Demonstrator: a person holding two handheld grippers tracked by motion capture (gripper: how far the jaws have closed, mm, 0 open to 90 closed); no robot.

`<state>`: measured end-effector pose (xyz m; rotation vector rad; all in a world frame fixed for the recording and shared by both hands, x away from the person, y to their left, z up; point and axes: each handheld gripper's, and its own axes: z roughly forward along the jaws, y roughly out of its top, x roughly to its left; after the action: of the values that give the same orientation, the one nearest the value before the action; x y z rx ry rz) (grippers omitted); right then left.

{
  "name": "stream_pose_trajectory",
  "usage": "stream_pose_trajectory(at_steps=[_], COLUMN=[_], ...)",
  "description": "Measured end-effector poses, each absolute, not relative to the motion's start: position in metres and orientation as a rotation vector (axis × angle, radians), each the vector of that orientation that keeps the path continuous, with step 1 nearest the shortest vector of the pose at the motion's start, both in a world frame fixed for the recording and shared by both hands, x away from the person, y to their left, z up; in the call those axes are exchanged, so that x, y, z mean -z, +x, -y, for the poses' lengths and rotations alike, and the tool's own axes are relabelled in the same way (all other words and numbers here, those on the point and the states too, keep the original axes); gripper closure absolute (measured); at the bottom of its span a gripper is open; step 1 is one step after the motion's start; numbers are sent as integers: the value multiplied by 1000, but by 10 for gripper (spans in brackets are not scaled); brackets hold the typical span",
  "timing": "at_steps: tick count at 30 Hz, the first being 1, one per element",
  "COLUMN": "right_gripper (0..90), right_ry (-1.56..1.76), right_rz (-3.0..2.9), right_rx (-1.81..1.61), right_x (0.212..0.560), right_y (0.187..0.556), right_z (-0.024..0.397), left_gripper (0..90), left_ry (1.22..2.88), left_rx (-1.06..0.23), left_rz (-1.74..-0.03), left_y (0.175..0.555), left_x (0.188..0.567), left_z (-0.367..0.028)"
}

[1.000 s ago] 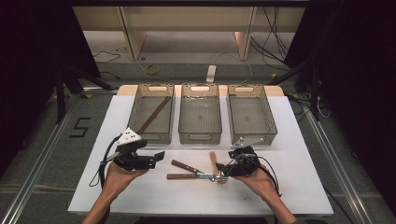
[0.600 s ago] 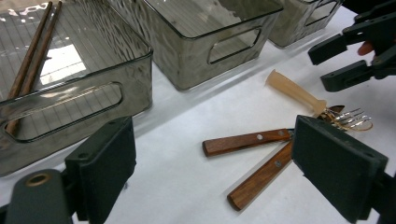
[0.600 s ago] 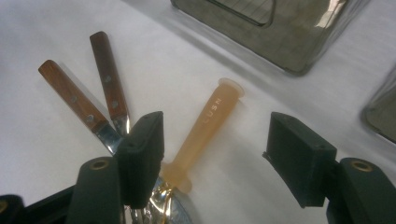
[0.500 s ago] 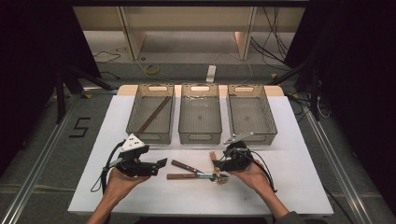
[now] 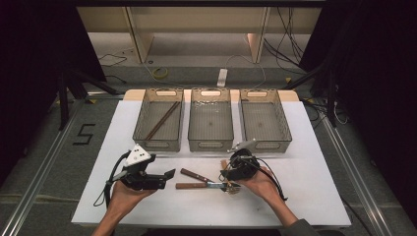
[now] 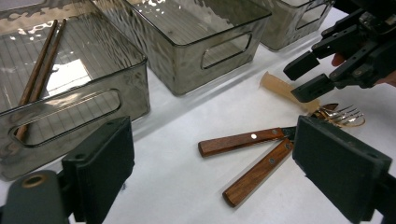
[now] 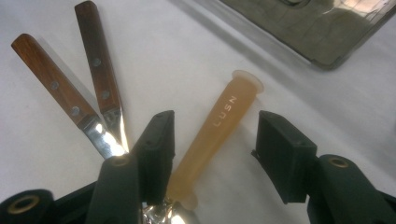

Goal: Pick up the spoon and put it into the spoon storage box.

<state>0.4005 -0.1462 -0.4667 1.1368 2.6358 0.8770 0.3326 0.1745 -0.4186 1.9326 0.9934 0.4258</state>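
Your right hand-held gripper (image 7: 212, 154) is down over the amber plastic handle (image 7: 219, 130), jaws apart on either side of it and just been closing, but the pads aren't pressing yet. That handle lies on the white counter (image 5: 314, 196), just in front of the middle bin (image 5: 211, 120) and a little towards the right bin (image 5: 264, 118), slanting away from the two wooden-handled knives (image 6: 247, 154) beside it. Your left hand-held gripper (image 5: 169, 173) hovers to the left of those knives, jaws wide apart, holding nothing.

Now the risks. The amber handle isn't centred: it sits much closer to one pad than the other, so as you close, the near pad may shove it sideways and roll it before the far pad arrives. Its lower end runs into a shiny heap of utensil heads (image 6: 343, 115), tangled with the knife blades; lift too fast and you could drag a fork or blade along, or tip the piece out of the grip. The handle looks smooth and rounded, likely slippery. Square up first, then squeeze gently
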Motion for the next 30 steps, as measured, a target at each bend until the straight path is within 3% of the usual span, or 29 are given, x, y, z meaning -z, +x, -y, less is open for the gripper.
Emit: stream_pose_trajectory(at_steps=[30], right_gripper=[766], right_ry=[1138], right_rz=[-2624], right_rx=[-740], right_x=[471], right_y=[400], right_z=[137], left_gripper=[122], left_ry=[1967], left_rx=[-415], left_rz=[-971], left_y=[331], left_x=[421], left_z=[-169])
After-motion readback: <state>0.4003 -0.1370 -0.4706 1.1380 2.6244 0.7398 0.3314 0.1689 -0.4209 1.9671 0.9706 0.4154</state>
